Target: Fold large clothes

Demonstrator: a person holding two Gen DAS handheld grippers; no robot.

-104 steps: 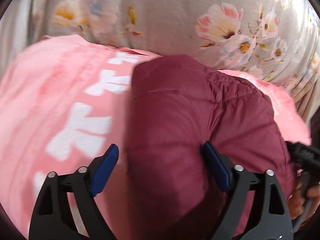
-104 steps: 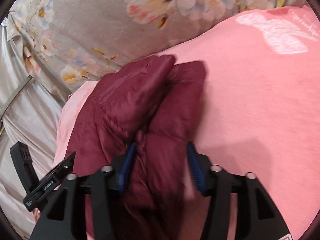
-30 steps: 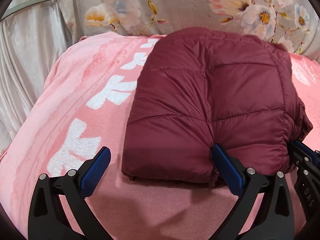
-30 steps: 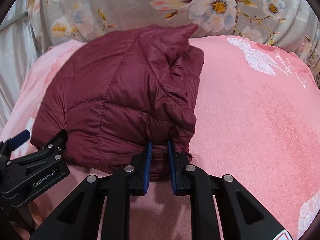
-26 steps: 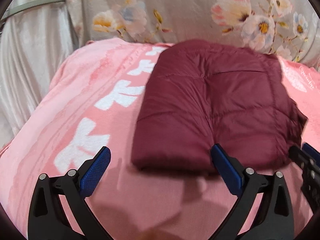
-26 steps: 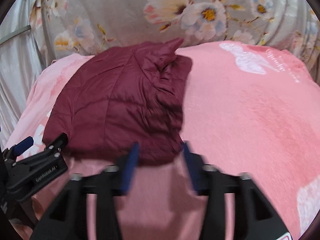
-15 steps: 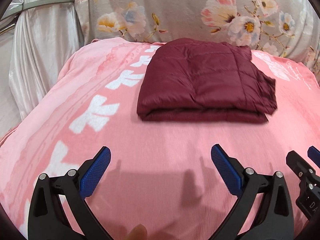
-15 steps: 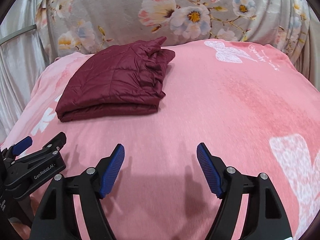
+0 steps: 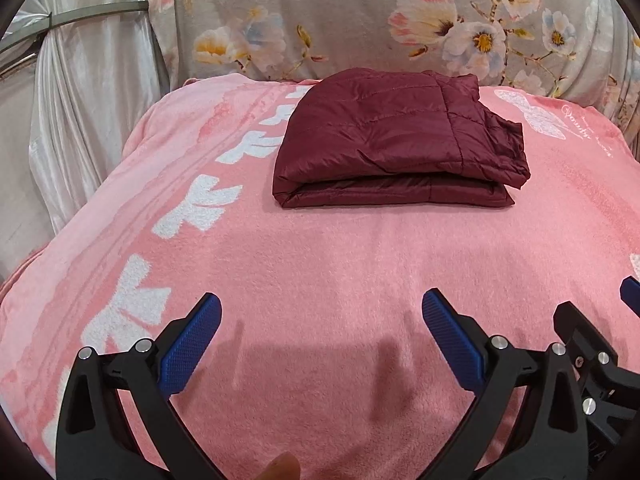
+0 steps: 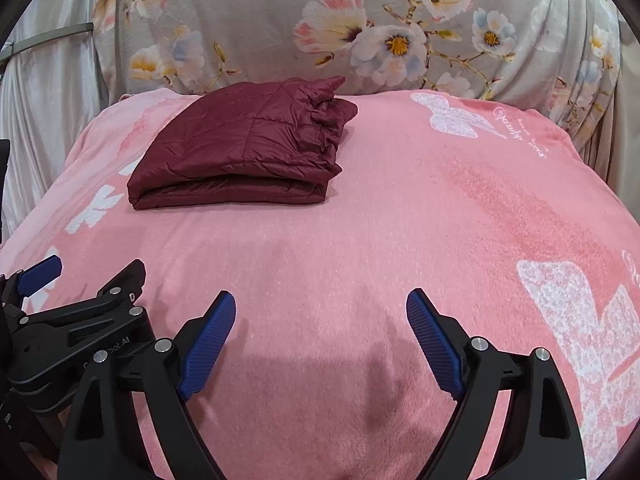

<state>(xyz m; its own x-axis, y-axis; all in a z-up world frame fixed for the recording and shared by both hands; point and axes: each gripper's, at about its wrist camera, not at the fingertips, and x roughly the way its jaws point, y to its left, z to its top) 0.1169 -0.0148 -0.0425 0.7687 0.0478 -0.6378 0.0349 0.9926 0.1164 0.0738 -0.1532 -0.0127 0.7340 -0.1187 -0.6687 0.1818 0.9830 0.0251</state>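
Okay, your left gripper (image 9: 320, 328) and right gripper (image 10: 320, 324) both hang released, jaws wide, grasping nothing, low over the near part of the pink blanket (image 9: 340, 264). The maroon quilted jacket (image 9: 396, 140) lies folded at the far side, well apart from both, just before the floral cushion (image 10: 280, 20).

Black claw (image 9: 320, 320), blue ribbed pads (image 9: 190, 346)

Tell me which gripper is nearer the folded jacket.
Left, slightly. The left gripper faces the jacket almost head-on; the right gripper sits off to its right. Both are open, well short of it.
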